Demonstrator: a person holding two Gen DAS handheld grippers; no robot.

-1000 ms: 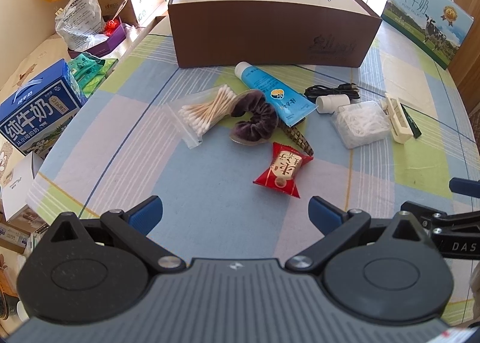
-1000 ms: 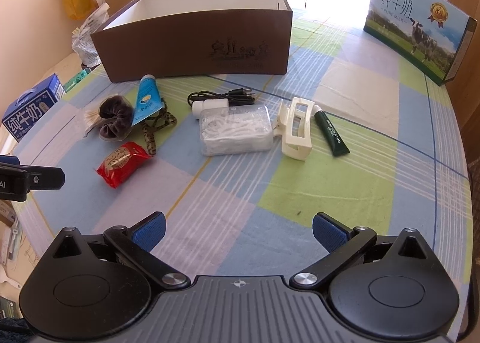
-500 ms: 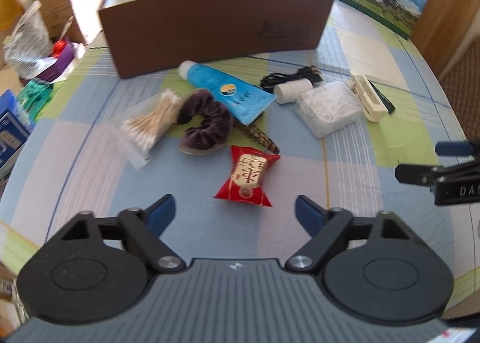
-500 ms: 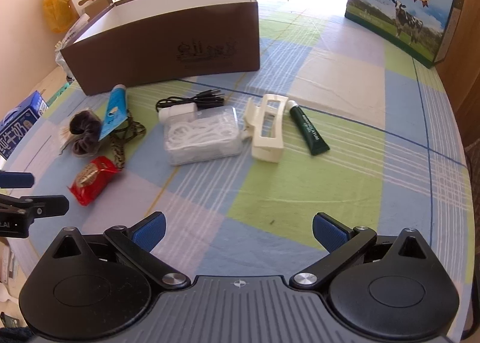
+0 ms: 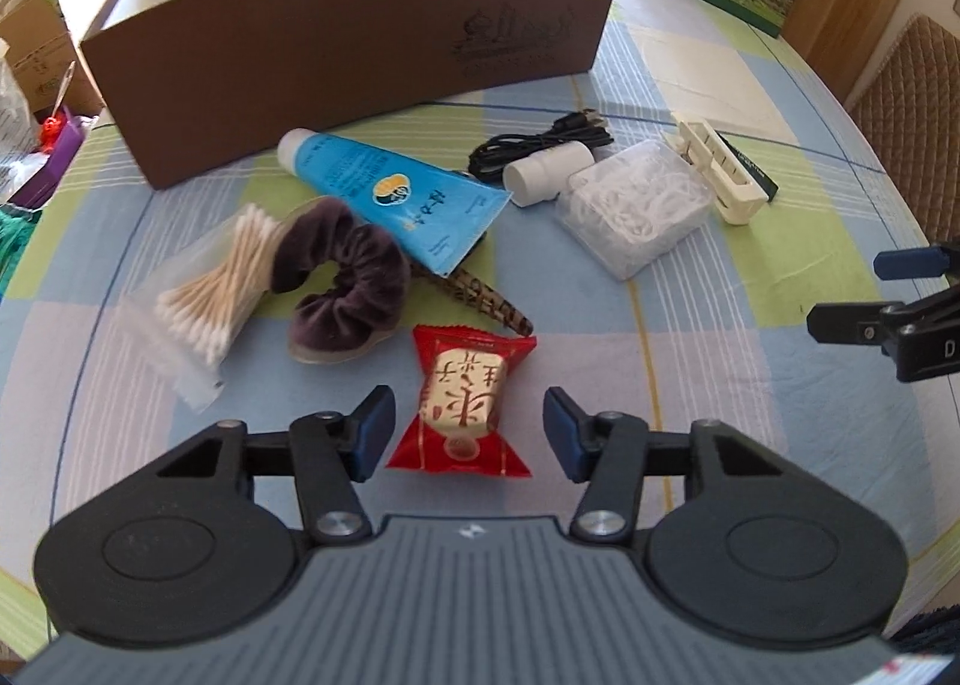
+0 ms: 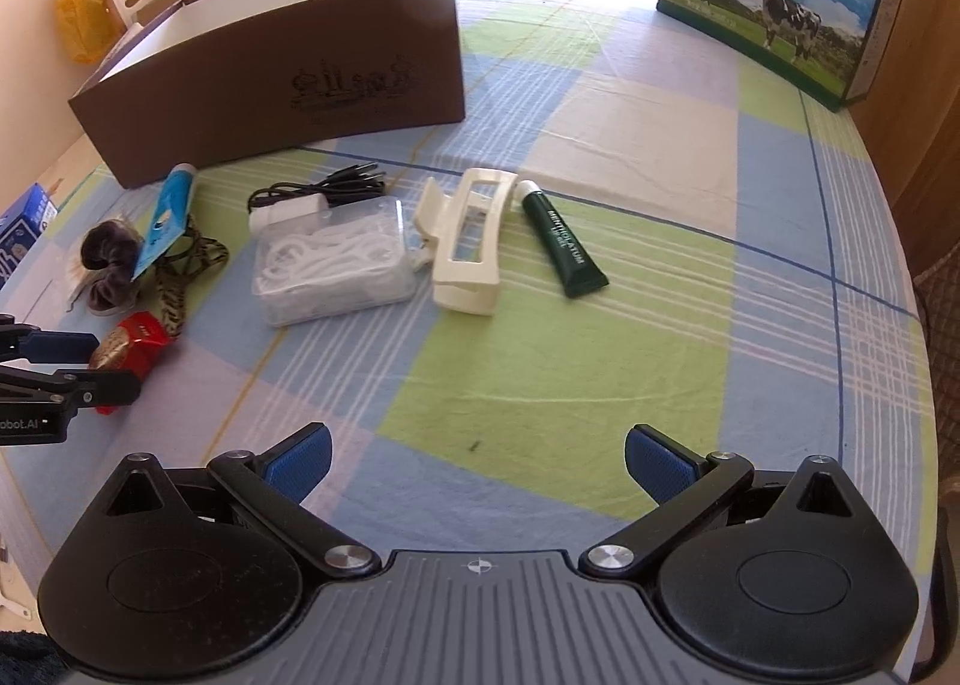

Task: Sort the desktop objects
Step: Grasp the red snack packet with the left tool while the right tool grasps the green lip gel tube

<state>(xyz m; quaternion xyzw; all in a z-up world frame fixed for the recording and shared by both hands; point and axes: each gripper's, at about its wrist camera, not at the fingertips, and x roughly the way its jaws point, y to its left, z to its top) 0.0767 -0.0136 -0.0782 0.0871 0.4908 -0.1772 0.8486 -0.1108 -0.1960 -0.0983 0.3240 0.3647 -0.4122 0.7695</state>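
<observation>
Checked tabletop (image 5: 750,373) is carrying the clutter before the brown box (image 5: 360,43) while the left gripper (image 5: 469,427), lower than a second ago, is closing its jaws around the untouched red snack packet (image 5: 462,403), right gripper (image 6: 477,460) idling wide open and empty.

The red snack packet (image 5: 462,403) in front of me is shiny crinkled foil, lying on a matt woven checked tablecloth (image 5: 750,415), and my gripper's (image 5: 468,427) blue pads (image 5: 375,427) look like dull ribbed rubber on matt black plastic arms. The scrunchie (image 5: 345,280) is soft purple velvet beside cotton swabs (image 5: 222,289) in a clear plastic bag. The brown box (image 5: 336,37) is smooth matt cardboard, and the floss-pick case (image 6: 333,259) is clear hard plastic.
</observation>
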